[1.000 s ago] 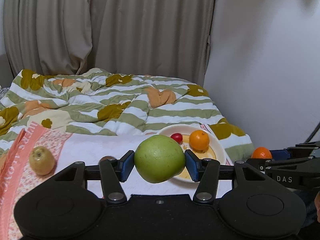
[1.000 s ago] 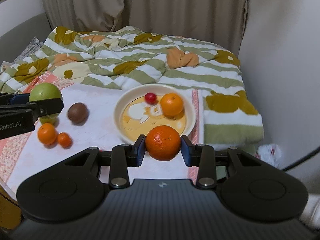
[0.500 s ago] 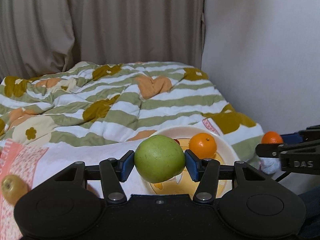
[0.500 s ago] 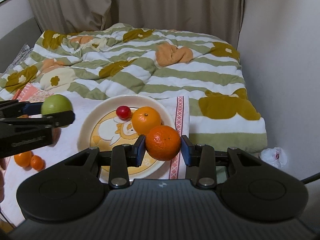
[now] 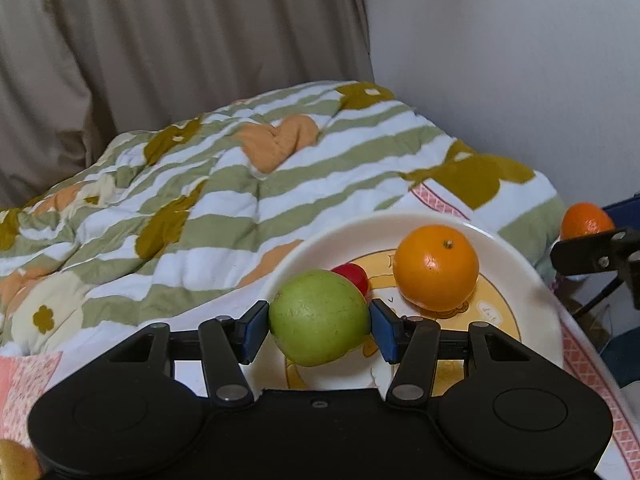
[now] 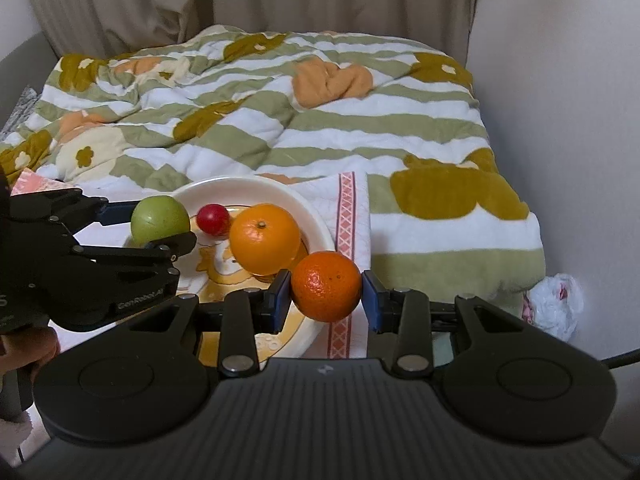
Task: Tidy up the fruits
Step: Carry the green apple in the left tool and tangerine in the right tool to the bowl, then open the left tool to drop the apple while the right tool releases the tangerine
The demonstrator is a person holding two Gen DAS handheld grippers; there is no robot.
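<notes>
Fruits sit in two places. In the left wrist view, the round green apple (image 5: 318, 317) is clamped between the blue-padded jaws of the left gripper (image 5: 319, 326), held over the near left rim of the cream round plate with a yellow cartoon print (image 5: 532, 280). On the plate lie a large glossy orange (image 5: 436, 267) and, just beside it, a small red cherry-like fruit (image 5: 354, 276) partly hidden behind the apple. The plate rests on a white cloth with pink trim (image 5: 592, 376), spread before a green-and-white striped quilt (image 5: 224, 200).

In the right wrist view, the right gripper (image 6: 326, 296) has its jaws clamped on a darker dimpled orange (image 6: 326, 286), held at the plate's near right edge, just beside the glossy orange. A crumpled white plastic bag (image 6: 554, 304) lies by the wall.
</notes>
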